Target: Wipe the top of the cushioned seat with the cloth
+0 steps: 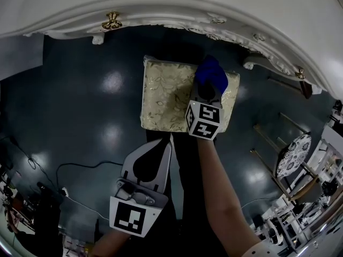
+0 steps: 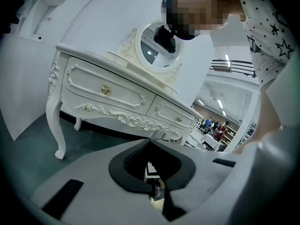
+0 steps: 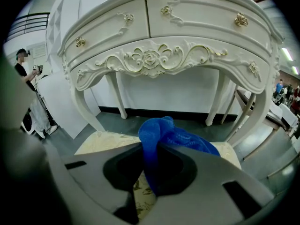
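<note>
The cushioned seat [image 1: 166, 98] is a cream square with a gold leaf pattern, standing on the dark floor just in front of the dressing table. A blue cloth [image 1: 211, 74] lies bunched on its far right part. My right gripper [image 1: 207, 92] is over the seat's right side, shut on the cloth. In the right gripper view the cloth [image 3: 164, 131] hangs between the jaws of the right gripper [image 3: 157, 148], with the seat [image 3: 99, 142] below. My left gripper [image 1: 167, 142] hangs nearer me, short of the seat's near edge, shut and holding nothing. It [image 2: 151, 143] points at the table.
A white carved dressing table [image 1: 177, 9] with gold knobs overhangs the seat's far side; one leg [image 1: 251, 63] stands to the right of the seat. Cables [image 1: 80, 167] trail on the floor at left. A round patterned chair [image 1: 293, 154] and clutter fill the right.
</note>
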`<state>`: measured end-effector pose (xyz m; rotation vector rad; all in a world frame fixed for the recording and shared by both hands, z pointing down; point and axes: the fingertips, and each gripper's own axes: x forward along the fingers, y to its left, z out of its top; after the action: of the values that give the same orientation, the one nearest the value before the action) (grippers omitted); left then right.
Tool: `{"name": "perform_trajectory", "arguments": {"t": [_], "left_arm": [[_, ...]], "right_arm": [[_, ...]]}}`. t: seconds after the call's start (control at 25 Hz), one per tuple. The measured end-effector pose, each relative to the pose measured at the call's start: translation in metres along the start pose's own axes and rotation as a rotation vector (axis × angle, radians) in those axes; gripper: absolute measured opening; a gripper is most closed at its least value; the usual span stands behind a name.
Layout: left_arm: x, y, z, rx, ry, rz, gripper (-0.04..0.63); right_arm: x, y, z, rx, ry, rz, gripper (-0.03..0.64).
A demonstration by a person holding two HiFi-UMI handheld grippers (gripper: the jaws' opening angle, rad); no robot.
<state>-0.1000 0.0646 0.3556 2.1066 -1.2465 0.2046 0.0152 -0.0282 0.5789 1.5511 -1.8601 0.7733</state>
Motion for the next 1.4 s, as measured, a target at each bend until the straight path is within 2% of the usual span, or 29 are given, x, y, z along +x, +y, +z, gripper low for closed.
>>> {"name": "perform_trajectory", "arguments": {"t": [1.4], "left_arm": [[-0.016,0.023,0.001,-0.044,-0.018,0.046,0.009]], "right_arm": [[0.012,0.066,0.009,-0.043,0.002,0.073,0.061]]}}
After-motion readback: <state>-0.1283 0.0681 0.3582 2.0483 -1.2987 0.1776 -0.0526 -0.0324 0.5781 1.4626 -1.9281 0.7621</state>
